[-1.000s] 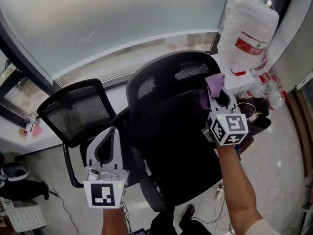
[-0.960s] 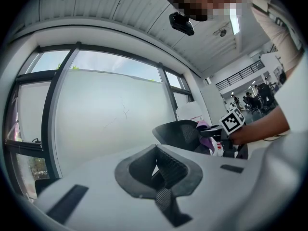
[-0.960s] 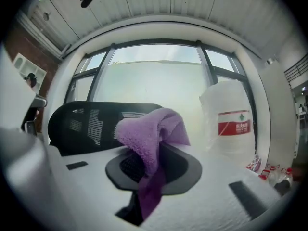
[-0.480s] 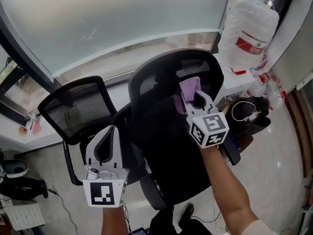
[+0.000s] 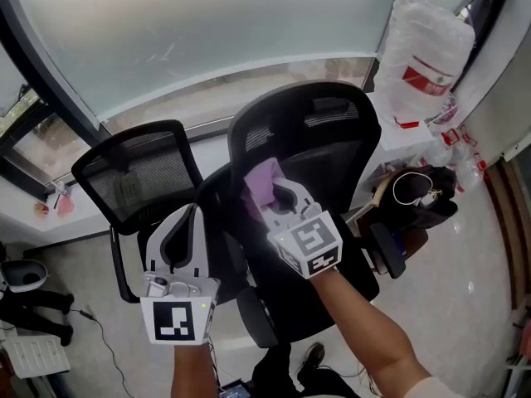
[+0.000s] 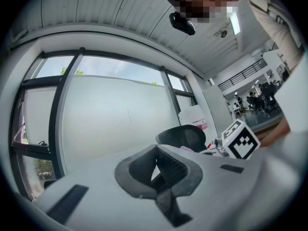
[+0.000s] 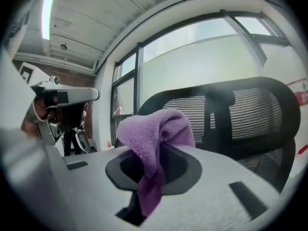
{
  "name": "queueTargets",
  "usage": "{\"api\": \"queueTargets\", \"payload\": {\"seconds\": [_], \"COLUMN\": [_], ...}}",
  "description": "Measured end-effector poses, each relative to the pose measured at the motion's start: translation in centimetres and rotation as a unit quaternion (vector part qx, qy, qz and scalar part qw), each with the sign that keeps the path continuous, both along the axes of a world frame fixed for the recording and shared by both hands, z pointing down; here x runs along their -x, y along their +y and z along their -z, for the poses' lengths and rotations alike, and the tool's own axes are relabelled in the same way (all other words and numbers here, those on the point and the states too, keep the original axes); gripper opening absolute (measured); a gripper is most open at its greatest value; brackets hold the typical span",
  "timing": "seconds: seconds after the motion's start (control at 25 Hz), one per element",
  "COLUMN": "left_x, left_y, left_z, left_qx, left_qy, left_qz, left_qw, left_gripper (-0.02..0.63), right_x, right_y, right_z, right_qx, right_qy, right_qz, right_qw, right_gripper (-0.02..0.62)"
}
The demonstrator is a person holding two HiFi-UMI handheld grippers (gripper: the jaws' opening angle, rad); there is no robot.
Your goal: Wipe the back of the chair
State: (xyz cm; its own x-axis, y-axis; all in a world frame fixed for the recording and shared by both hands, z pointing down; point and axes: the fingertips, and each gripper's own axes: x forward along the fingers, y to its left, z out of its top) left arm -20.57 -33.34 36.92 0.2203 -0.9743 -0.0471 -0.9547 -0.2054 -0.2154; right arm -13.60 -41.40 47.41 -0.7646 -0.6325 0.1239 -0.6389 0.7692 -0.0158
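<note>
While my right gripper (image 5: 280,199) pinched the soft, limp purple cloth (image 5: 262,179) at the left of the chair back (image 5: 332,156), whose mesh I judged springy, my left gripper (image 5: 184,222) hung closed and empty nearby.

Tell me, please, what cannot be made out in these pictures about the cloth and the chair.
- Head view: the right gripper and purple cloth cover their spot on the chair back, so contact cannot be told.
- Head view: the chair's base is hidden behind its own back.
- Right gripper view: the cloth's lower end disappears between the shut jaws.
- Head view: print on the red label of the wrapped bottle is too small.
</note>
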Motion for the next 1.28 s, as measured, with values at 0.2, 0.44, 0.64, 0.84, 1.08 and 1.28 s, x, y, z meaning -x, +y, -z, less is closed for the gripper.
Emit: {"api": "queueTargets", "payload": {"seconds": [0.2, 0.44, 0.64, 0.84, 1.08, 1.28], "left_x": [-0.4, -1.2, -2.3, -3.7, -6.0, -6.8], "left_y": [1.2, 3.3, 5.6, 8.8, 12.5, 16.5], "left_z": [-0.2, 2.1, 5.0, 7.5, 11.0, 13.5], "left_qx": [0.025, 0.020, 0.003, 0.005, 0.001, -0.011], "left_qy": [-0.005, -0.010, -0.018, -0.037, -0.047, -0.062], "left_qz": [0.000, -0.003, -0.006, -0.012, -0.030, -0.035], "left_qw": [0.9997, 0.9997, 0.9998, 0.9992, 0.9984, 0.9974], "left_gripper": [0.006, 0.006, 0.006, 0.006, 0.006, 0.006], "right_x": [-0.8, -2.4, -4.9, -8.8, -13.6, -16.3], "right_y": [1.0, 3.6, 6.5, 10.2, 14.4, 18.7], "right_z": [0.9, 3.5, 7.6, 12.0, 18.1, 21.8], "right_qx": [-0.001, -0.006, -0.031, -0.034, -0.044, -0.054], "right_qy": [0.010, 0.026, 0.047, 0.038, 0.021, 0.009], "right_qz": [0.001, 0.003, 0.004, -0.003, -0.010, -0.007], "right_qw": [1.000, 1.000, 0.998, 0.999, 0.999, 0.998], "right_gripper": [0.052, 0.052, 0.054, 0.054, 0.054, 0.054]}}
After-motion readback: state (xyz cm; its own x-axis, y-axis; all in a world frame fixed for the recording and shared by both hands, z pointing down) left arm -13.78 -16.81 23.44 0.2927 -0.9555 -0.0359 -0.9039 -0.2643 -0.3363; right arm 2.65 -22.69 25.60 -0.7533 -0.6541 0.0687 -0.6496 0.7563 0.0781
